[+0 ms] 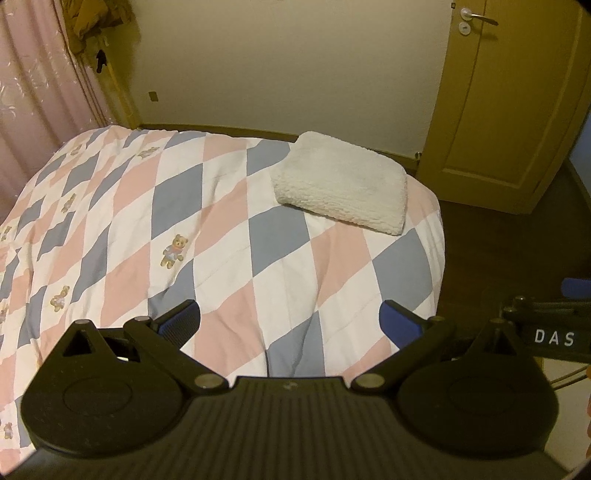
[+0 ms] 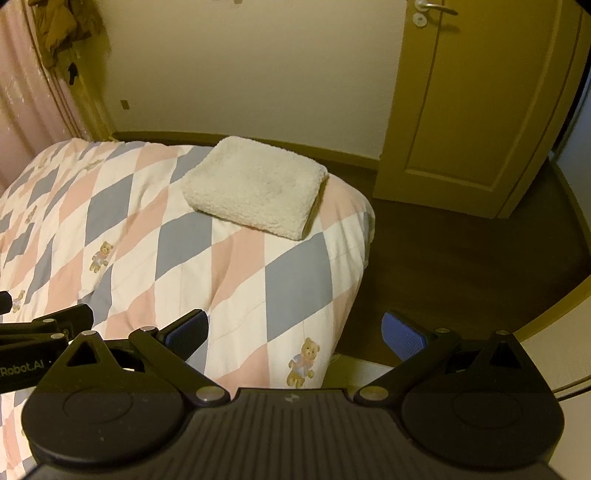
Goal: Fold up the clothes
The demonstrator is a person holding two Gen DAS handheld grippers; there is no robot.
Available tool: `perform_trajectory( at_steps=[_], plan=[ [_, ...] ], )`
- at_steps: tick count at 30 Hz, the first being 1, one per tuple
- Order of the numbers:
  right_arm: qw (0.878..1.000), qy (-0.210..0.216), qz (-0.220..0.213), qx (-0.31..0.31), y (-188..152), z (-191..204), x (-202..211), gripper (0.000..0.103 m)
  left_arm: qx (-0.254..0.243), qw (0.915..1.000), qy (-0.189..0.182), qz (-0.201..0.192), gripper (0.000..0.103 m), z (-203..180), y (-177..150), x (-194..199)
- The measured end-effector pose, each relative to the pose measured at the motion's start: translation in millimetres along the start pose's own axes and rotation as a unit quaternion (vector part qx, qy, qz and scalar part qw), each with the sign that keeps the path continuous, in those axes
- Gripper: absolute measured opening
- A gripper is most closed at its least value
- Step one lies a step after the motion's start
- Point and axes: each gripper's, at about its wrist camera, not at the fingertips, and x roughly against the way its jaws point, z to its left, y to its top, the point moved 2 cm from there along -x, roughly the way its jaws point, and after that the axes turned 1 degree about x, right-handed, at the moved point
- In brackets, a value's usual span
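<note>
On the far left hang pink curtains [image 1: 33, 85] with a brown jacket [image 1: 92, 18] on a hook beside them. Then comes the bed [image 1: 140, 206], covered by a quilt of pink, blue and white diamonds with small teddy bears. The left tool [image 1: 290, 325] hovers over the near edge of the bed, its blue fingers spread wide with nothing between them. The right tool [image 2: 295, 332] is held just beside it, over the bed's near right corner, equally wide and empty.

The white fleecy garment [image 1: 341, 182] lies at the far right corner of the bed, well apart from both tools. It is already a neat, thick rectangle, several layers deep, with a rounded fold along its near edge and its right end close to the edge of the bed. Further right are dark floor [image 2: 461, 251] and a closed door [image 2: 480, 103].

What could go wrong: the fabric is plush and bulky, so a pinch on one corner would likely lift only the top layer and let the stack fall open. A push toward the right could slide it off the bed onto the floor.
</note>
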Motion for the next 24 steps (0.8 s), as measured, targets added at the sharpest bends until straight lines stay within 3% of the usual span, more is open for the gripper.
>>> perform_trajectory(
  at_steps=[24],
  plan=[
    [0.999, 0.012, 0.042, 0.017, 52.2, -26.4, -74.8, 0.103, 0.005, 0.9992, 0.018, 0.037, 0.102, -29.2, 50.5, -70.5]
  ],
)
